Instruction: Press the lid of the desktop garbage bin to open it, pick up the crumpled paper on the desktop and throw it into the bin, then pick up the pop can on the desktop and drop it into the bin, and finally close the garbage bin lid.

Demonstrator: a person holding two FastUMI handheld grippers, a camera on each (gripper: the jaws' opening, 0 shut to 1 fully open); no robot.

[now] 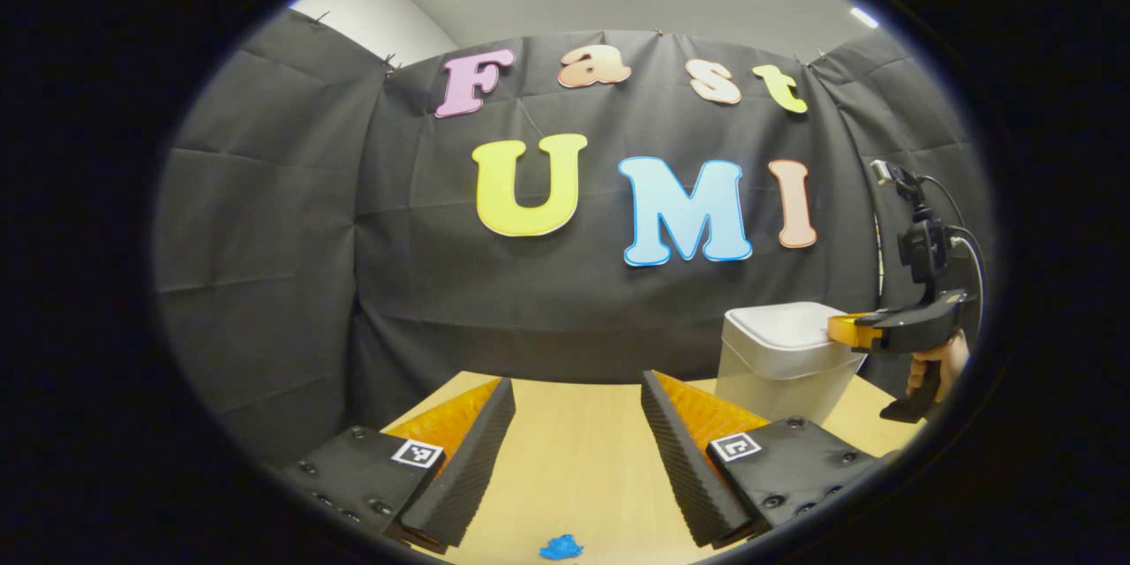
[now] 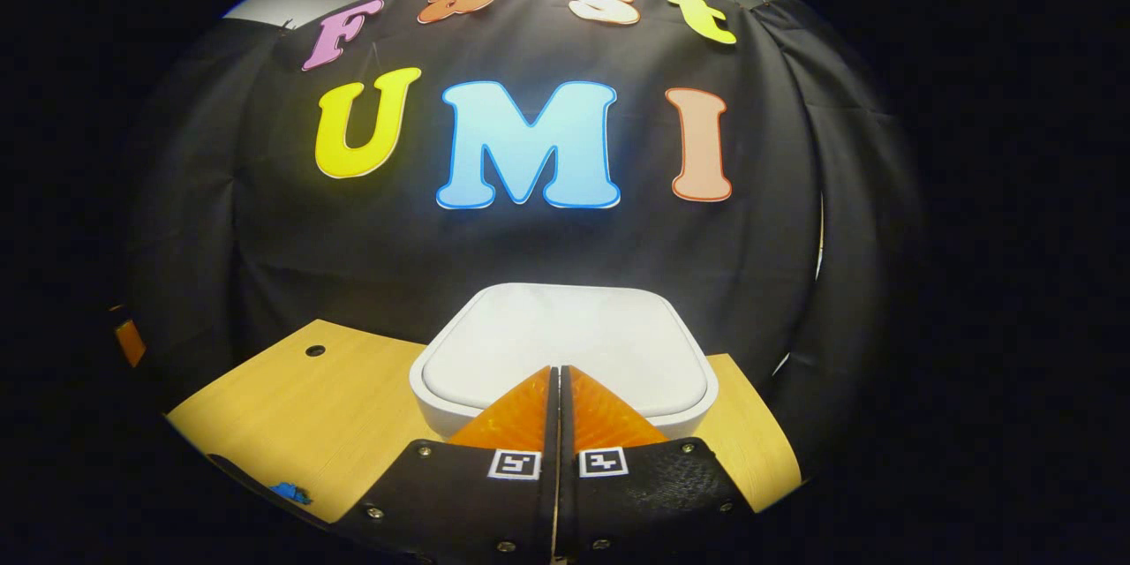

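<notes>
**White lid down, right tongs poised over the bin**

White plastic sits in the lower middle of the right gripper view: that's the garbage bin [image 2: 565, 353], lid flat and closed, standing on the pale wood counter [image 2: 300, 406] close against the black cloth wall. The right tongs [image 2: 559, 375] are pressed together, fingers meeting along a thin seam with nothing between them, and their tips lie over the near edge of the lid; whether they actually touch it, I cannot tell

Over to the left gripper view, and the bin [image 1: 777, 353] shows at the lower right of the frame, with the right tongs [image 1: 839, 329] reaching in from the right edge above its lid, a hand [image 1: 940, 366] gripping the handle just below. At the bottom of this frame the left tongs [image 1: 578, 393] stand wide apart, empty, bare counter [image 1: 574, 459] between the fingers

A small crumpled blue scrap [image 1: 561, 547] lies on the counter at the very bottom centre, just ahead of the left tongs. In the right gripper view the same blue scrap [image 2: 290, 492] peeks in at the lower left, well apart from the bin
</notes>
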